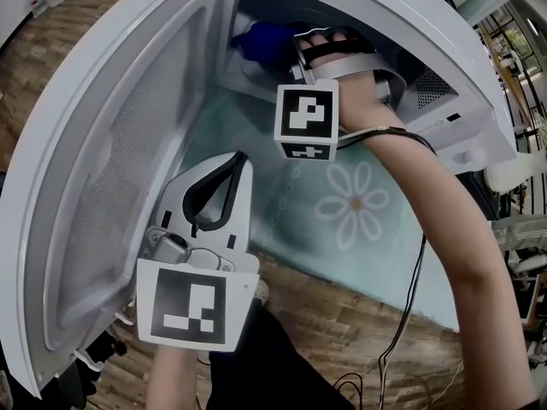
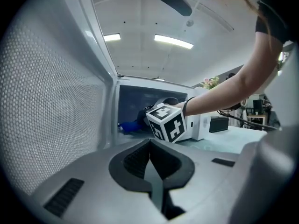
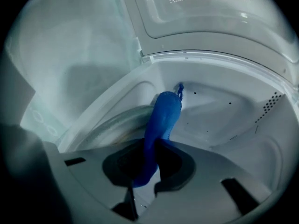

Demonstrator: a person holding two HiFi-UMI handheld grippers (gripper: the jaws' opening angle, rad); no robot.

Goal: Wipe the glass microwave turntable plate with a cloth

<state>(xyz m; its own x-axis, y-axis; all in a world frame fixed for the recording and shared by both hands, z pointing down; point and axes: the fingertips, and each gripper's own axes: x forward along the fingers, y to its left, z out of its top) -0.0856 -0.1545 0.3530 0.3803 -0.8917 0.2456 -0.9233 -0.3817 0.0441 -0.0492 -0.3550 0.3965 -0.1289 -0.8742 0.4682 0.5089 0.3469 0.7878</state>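
A blue cloth (image 3: 160,125) sticks out from between the jaws of my right gripper (image 3: 148,169), which is shut on it inside the white microwave (image 1: 461,101). Under the cloth lies the glass turntable plate (image 3: 110,125), its curved rim showing at the cavity floor. In the head view the cloth (image 1: 261,39) shows as a blue lump deep in the cavity, beyond the right gripper's marker cube (image 1: 306,120). My left gripper (image 1: 224,186) hangs shut and empty outside, in front of the open door (image 1: 111,186). From the left gripper view (image 2: 150,171) I see the cloth (image 2: 131,125) inside.
The microwave stands on a pale green mat with a daisy print (image 1: 350,203) over a wooden table (image 1: 359,331). The open door swings out to the left. A cable (image 1: 402,331) trails from the right arm. Behind, a black box (image 2: 218,123) sits on the table.
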